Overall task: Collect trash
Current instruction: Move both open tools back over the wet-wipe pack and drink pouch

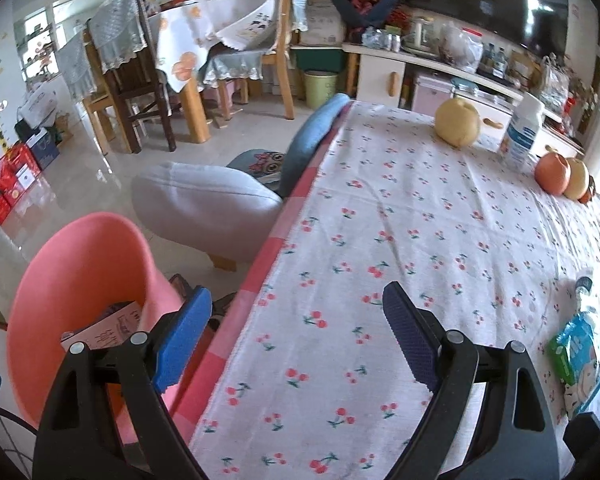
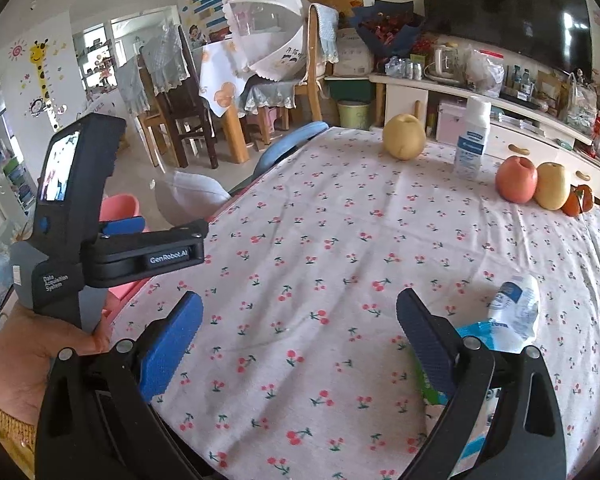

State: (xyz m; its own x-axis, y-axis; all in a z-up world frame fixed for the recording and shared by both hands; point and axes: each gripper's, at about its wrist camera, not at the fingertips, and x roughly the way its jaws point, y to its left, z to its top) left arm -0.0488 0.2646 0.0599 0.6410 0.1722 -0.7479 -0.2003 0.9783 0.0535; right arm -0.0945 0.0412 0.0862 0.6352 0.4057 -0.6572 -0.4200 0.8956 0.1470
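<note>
A blue, green and white wrapper point(image 1: 576, 344) lies on the cherry-print tablecloth point(image 1: 380, 208) at the right. In the right wrist view it shows as a crumpled white-and-blue packet point(image 2: 516, 312), just right of my right finger, which hides part of it. A pink bin point(image 1: 80, 280) stands on the floor at the table's left edge, with a printed carton point(image 1: 104, 328) inside. My left gripper point(image 1: 296, 300) is open and empty, straddling the table edge beside the bin. My right gripper point(image 2: 300, 308) is open wide over bare cloth. A hand holds the left gripper point(image 2: 172, 227) at the left.
A pear point(image 2: 404, 136), a white bottle point(image 2: 470, 140), two apples point(image 2: 516, 180) and a small orange fruit line the far side of the table. A grey stool cushion point(image 1: 204, 208) and a blue cushion sit beside the table's left edge. Dining chairs and a TV cabinet stand behind.
</note>
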